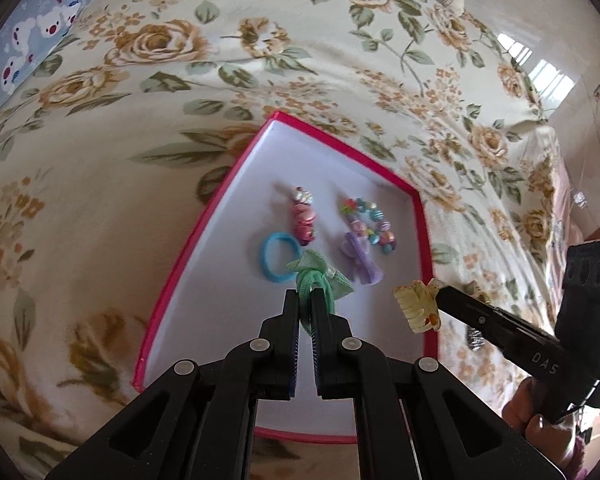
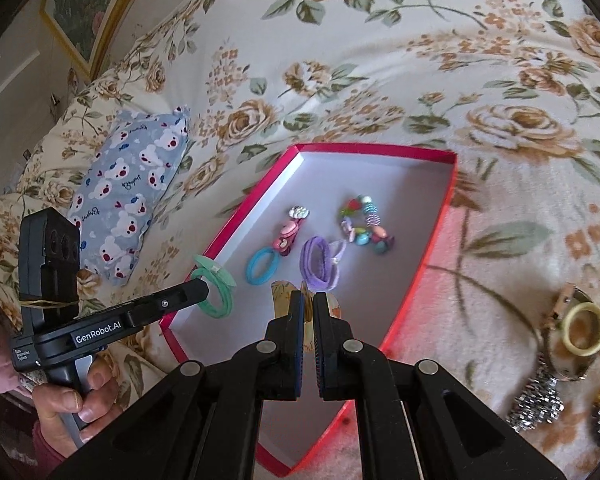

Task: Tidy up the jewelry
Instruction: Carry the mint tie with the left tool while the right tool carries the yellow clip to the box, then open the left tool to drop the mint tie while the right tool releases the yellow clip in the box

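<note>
A red-rimmed box [image 1: 188,240] [image 2: 440,240] with a white floor lies on a floral bedspread. Inside lie a blue hair tie [image 1: 278,258] [image 2: 260,266], a pink clip [image 1: 304,220] [image 2: 290,234], a bead bracelet [image 1: 370,222] [image 2: 366,222] and a purple bow tie [image 1: 360,258] [image 2: 320,264]. My left gripper [image 1: 306,300] [image 2: 204,292] is shut on a green bow hair tie [image 1: 318,272] [image 2: 216,292] above the box's near part. My right gripper [image 2: 307,304] [image 1: 436,296] is shut on a cream claw clip [image 1: 416,308] [image 2: 280,300] at the box's right rim.
A blue bear-print pillow [image 2: 128,196] [image 1: 24,52] lies left of the box. On the bedspread to the right lie a cream bangle [image 2: 584,328], a round tin and metal watch bands [image 2: 536,404]. A framed picture [image 2: 84,4] hangs at the far left.
</note>
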